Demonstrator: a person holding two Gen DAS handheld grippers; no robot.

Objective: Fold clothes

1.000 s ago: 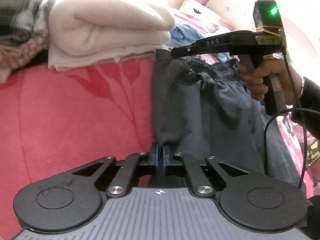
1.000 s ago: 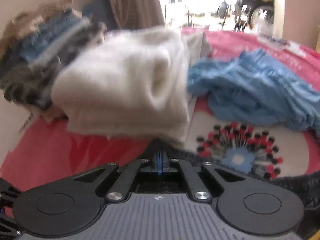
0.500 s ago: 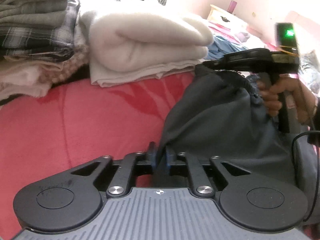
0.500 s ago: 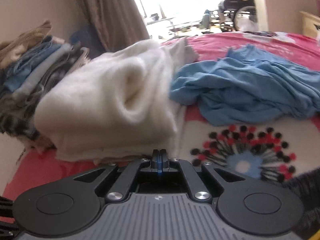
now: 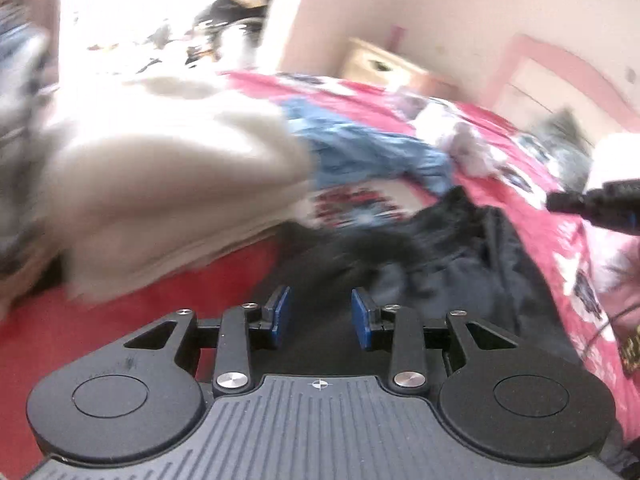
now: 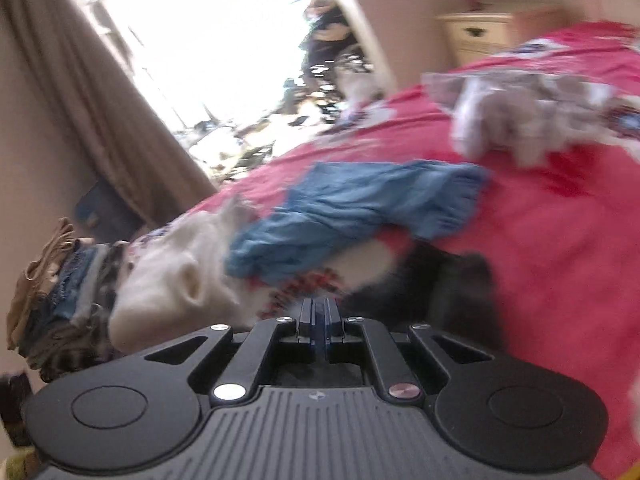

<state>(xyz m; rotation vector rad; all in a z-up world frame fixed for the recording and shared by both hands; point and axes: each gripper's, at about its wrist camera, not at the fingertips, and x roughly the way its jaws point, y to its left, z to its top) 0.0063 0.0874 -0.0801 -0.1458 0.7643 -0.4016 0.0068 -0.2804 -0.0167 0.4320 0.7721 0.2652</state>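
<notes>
A dark grey garment (image 5: 452, 264) lies crumpled on the red bedspread (image 5: 80, 328), blurred by motion. My left gripper (image 5: 319, 314) is open just above its near edge, with nothing between the blue pads. My right gripper (image 6: 319, 316) is shut with nothing visibly in it; its tip (image 5: 568, 202) shows at the right edge of the left wrist view, above the garment. The dark garment also shows in the right wrist view (image 6: 448, 292), right of the fingers.
A folded cream blanket (image 5: 160, 192) lies at the left, with a stack of folded clothes (image 6: 60, 292) beside it. A crumpled blue garment (image 6: 360, 208) and a pale grey one (image 6: 520, 120) lie further back. A bedside cabinet (image 6: 480, 32) stands by the wall.
My left gripper has opened and let go of the dark garment, which now lies on the bed. My right gripper has let it drop too and swung up and right. Both views are blurred.
</notes>
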